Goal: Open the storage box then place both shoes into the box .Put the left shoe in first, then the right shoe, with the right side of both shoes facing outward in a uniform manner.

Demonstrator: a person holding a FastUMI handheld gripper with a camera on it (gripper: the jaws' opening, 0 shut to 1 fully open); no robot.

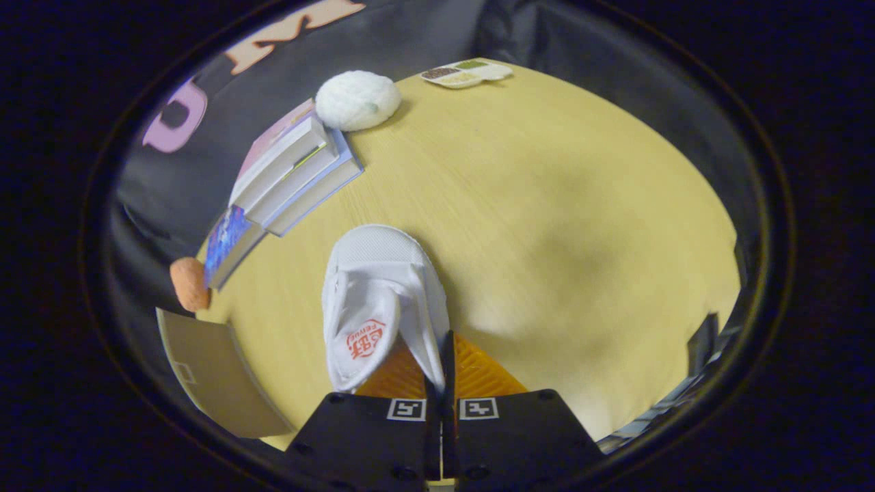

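Observation:
A white shoe (383,294) hangs from my gripper (437,362), lifted above the wooden table (547,205). Its toe points away from me and the red logo on its insole faces up. My fingers are closed together on the right side wall of the shoe near the heel opening, and both pads press on that thin wall. A flat light-brown cardboard panel (212,376), possibly a flap of the storage box, lies to the left of my fingers, partly cut off.
A stack of books (294,171) lies at the table's far left, with a white fluffy ball (357,100) behind it. An orange ball (189,283) sits beside a blue book (229,242). A small white dish tray (466,72) stands at the far edge.

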